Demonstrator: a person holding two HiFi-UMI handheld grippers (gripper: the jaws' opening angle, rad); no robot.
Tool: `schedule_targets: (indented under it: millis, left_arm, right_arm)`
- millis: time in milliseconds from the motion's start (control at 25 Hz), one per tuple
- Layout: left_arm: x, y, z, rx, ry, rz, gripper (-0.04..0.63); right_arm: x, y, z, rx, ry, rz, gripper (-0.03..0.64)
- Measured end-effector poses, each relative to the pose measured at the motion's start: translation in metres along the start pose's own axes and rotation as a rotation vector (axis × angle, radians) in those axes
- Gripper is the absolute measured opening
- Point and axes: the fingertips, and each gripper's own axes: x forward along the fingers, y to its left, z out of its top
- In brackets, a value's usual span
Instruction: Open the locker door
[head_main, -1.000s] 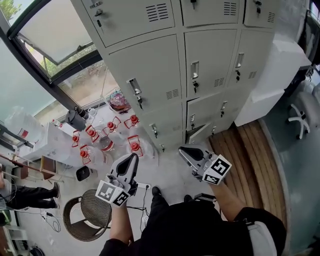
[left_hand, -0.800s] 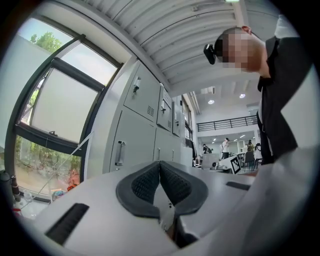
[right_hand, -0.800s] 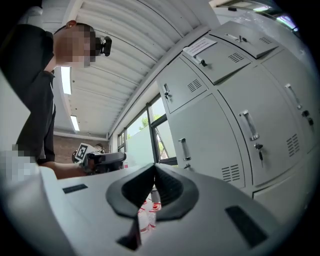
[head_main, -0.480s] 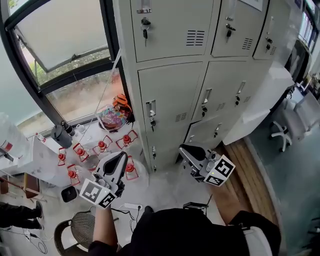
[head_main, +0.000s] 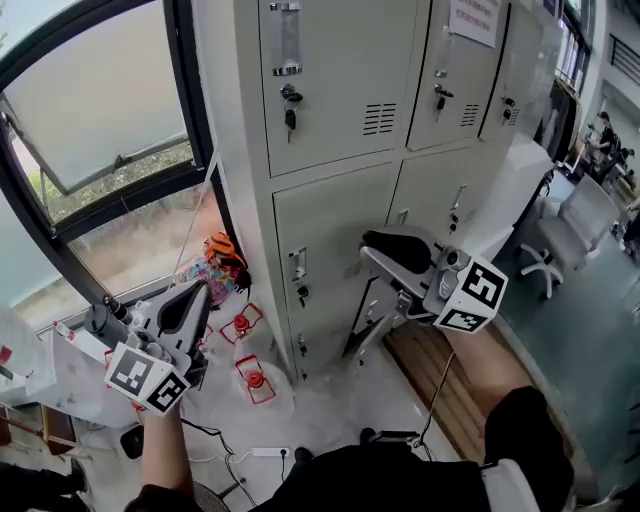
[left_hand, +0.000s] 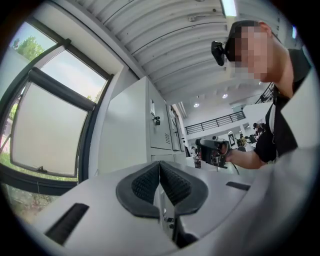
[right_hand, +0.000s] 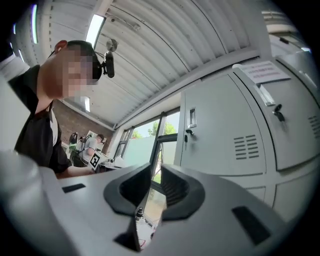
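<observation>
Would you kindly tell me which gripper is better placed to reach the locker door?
Right, probably: the right gripper faces the locker door, its empty jaws just opening; the left gripper, shut, is by the window.

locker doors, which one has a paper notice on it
The upper door in the second column from the window; only it carries a white paper notice.

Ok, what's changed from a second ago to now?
The right hand-held gripper and the left hand-held gripper both rose toward the lockers. The right one's jaws have just been opening, with nothing between them. The left one stayed shut and empty. Nothing was grasped, and the keyed upper locker door is still closed.
</observation>
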Motion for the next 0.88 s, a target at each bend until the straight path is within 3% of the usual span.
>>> schedule_targets:
  millis: [280, 480, 640, 880]
  left_arm:
    - [0.057, -0.013, 0.064, 0.115, 0.046, -0.068, 0.017]
    - [0.082, -0.028, 0.115, 0.04, -0.014, -0.159, 0.017]
    - [0.093, -0.021, 0.152, 0.014, -0.066, -0.149, 0.017]
    - [0.106, -0.012, 0.187, 0.151, -0.055, -0.093, 0.017]
  right_arm:
    - [0.03, -0.048, 0.092, 0.018, 0.006, 0.089, 0.078]
    - [0.057, -0.067, 0.139, -0.248, 0.071, 0.101, 0.081]
    - [0.083, -0.071, 0.152, -0.312, 0.135, 0.122, 0.086]
    - [0.119, -0.08, 0.161, -0.259, 0.148, 0.096, 0.111]
